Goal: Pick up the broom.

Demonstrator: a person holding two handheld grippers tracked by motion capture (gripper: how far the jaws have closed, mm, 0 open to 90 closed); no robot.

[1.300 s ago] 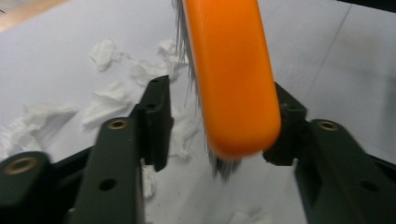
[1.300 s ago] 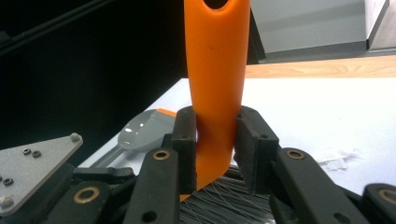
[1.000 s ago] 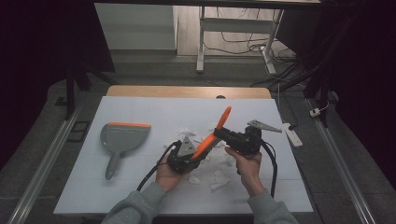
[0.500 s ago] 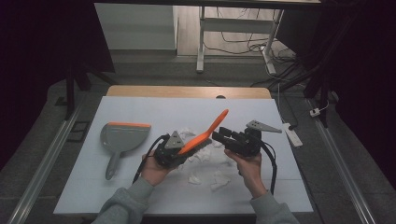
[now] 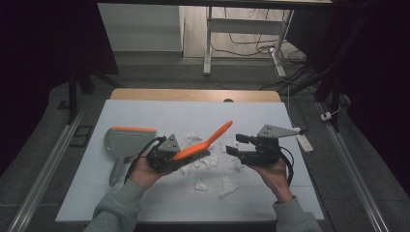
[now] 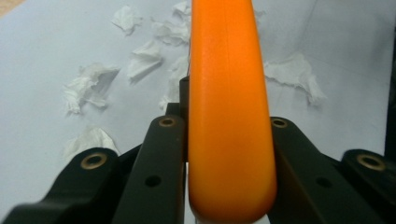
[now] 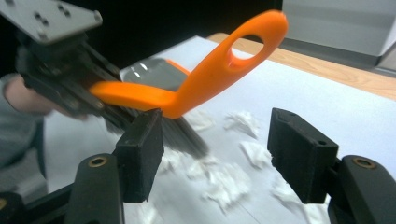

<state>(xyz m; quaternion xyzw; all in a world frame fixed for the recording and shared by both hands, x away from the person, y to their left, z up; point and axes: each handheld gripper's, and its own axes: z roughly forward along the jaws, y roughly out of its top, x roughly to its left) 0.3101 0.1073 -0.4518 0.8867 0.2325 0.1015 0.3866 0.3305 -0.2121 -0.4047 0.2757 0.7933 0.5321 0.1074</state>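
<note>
An orange-handled brush (image 5: 209,140) with dark bristles hangs over the white table top (image 5: 270,121). My left gripper (image 5: 181,155) is shut on its orange body (image 6: 229,116), and the looped handle (image 7: 243,42) points up and away to the right. My right gripper (image 5: 233,145) stands just right of the handle; its jaws (image 7: 215,144) have just been opening and nothing is between them. Torn white paper scraps (image 5: 208,162) lie under and around the brush, and more scraps (image 6: 144,60) lie beyond the left jaws. A grey dustpan (image 5: 126,140) with an orange edge lies to the left.
The wooden table edge (image 5: 193,94) runs along the back. A white strip-like object (image 5: 304,141) lies at the table's right edge. Metal rails (image 5: 43,169) flank the table on both sides, and cables (image 5: 290,72) cover the floor behind.
The right gripper has let go of the brush handle and opened, drawing back to the right. The left hand has carried the brush leftwards and slightly up.
</note>
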